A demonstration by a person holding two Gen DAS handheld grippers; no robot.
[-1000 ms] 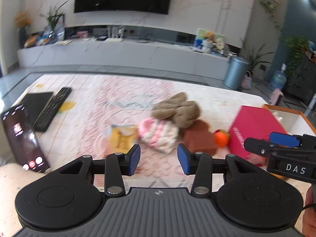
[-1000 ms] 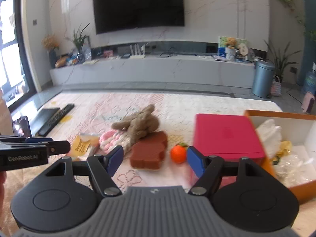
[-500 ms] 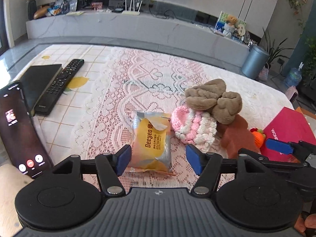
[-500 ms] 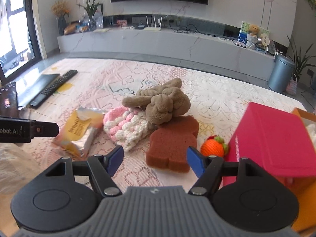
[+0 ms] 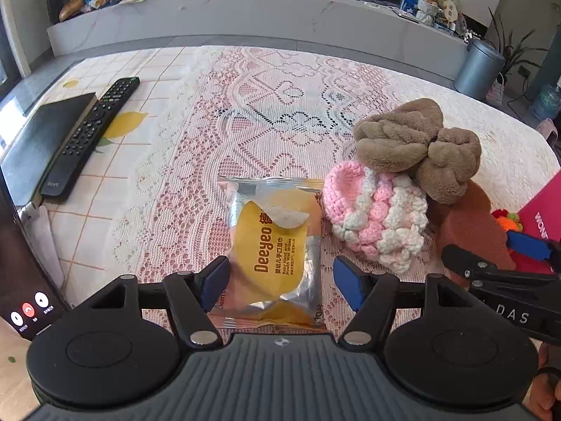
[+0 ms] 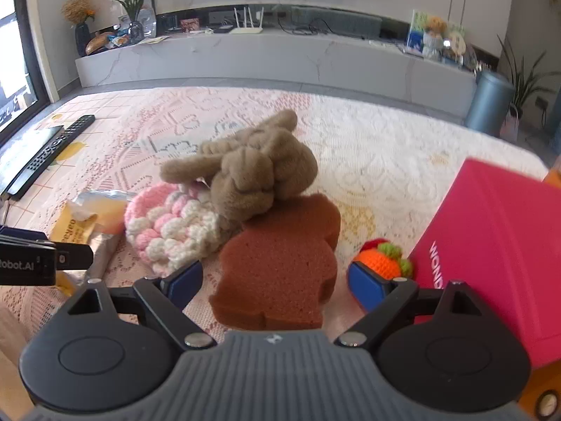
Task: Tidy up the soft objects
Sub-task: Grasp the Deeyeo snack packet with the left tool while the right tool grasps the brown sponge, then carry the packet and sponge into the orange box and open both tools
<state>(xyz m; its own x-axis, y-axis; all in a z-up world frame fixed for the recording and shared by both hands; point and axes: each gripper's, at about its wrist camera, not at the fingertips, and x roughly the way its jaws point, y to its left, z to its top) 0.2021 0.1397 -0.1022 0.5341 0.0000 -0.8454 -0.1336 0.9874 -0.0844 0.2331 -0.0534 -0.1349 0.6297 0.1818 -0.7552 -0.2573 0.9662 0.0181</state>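
A yellow and silver wet-wipes pack (image 5: 273, 245) lies on the lace tablecloth. My left gripper (image 5: 280, 280) hangs over its near end with the pack between the jaws, which are opening; the pads do not press on it. Beside the pack lie a pink and white crochet hat (image 5: 375, 221) and a brown plush toy (image 5: 417, 147). My right gripper (image 6: 275, 284) straddles a brown bread-shaped sponge (image 6: 280, 263), its jaws opening and clear of the sponge's sides. An orange crochet fruit (image 6: 382, 259) sits by its right fingertip.
A magenta box (image 6: 498, 245) stands at the right, close to the right gripper. A black remote (image 5: 91, 133), a flat black slab (image 5: 38, 137) and a phone (image 5: 21, 280) lie at the table's left. The far side of the table (image 5: 298, 80) is bare lace.
Both grippers have dropped closer to the table and tilted further down. Both sets of jaws have spread wider. The wipes pack and the sponge now sit between them.
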